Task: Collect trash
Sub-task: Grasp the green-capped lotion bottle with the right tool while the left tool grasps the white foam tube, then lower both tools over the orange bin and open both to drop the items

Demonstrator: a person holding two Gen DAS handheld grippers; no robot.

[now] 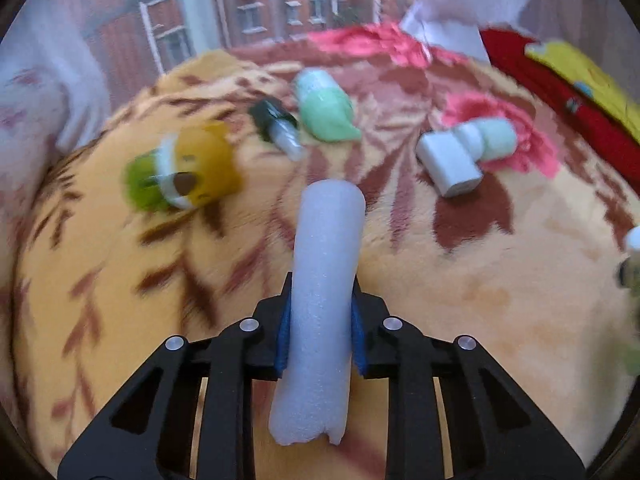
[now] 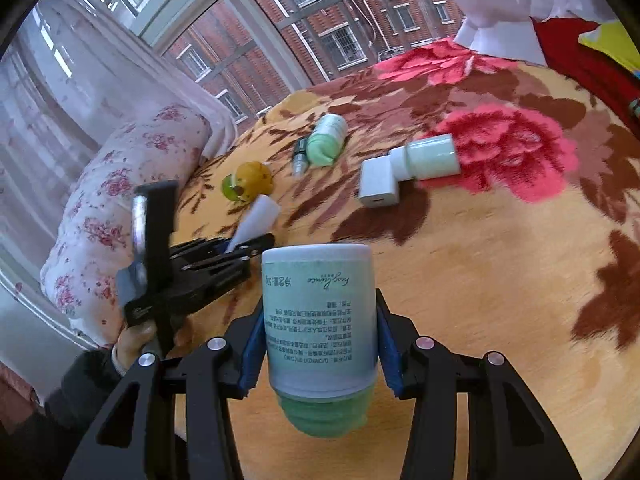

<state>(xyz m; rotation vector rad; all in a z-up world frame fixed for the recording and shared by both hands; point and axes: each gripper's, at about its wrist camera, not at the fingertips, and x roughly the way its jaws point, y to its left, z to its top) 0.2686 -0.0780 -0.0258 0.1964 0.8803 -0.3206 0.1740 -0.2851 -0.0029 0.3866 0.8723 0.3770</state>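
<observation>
At the bottom centre of the left wrist view, the left hand-held gripper [image 1: 320, 320] is clenched on a white foam tube [image 1: 324, 296], blue pads pressing its sides; the tube runs up toward mid-frame above the floral blanket [image 1: 460, 280] on the bed. At the bottom centre of the right wrist view, the right hand-held gripper [image 2: 320, 340] grips a pale green tube [image 2: 318, 320] with printed text. Farther up on the blanket lie the remaining pieces: an orange and green round item [image 1: 188, 172] at left of centre, a small dark-capped vial [image 1: 276, 128] just beside a light green tube [image 1: 326, 108] above centre, and at right a white charger block [image 1: 448, 160] touching a white and green bottle [image 1: 488, 138]. A floral pillow [image 2: 120, 200] lies at the left edge of the right wrist view.
</observation>
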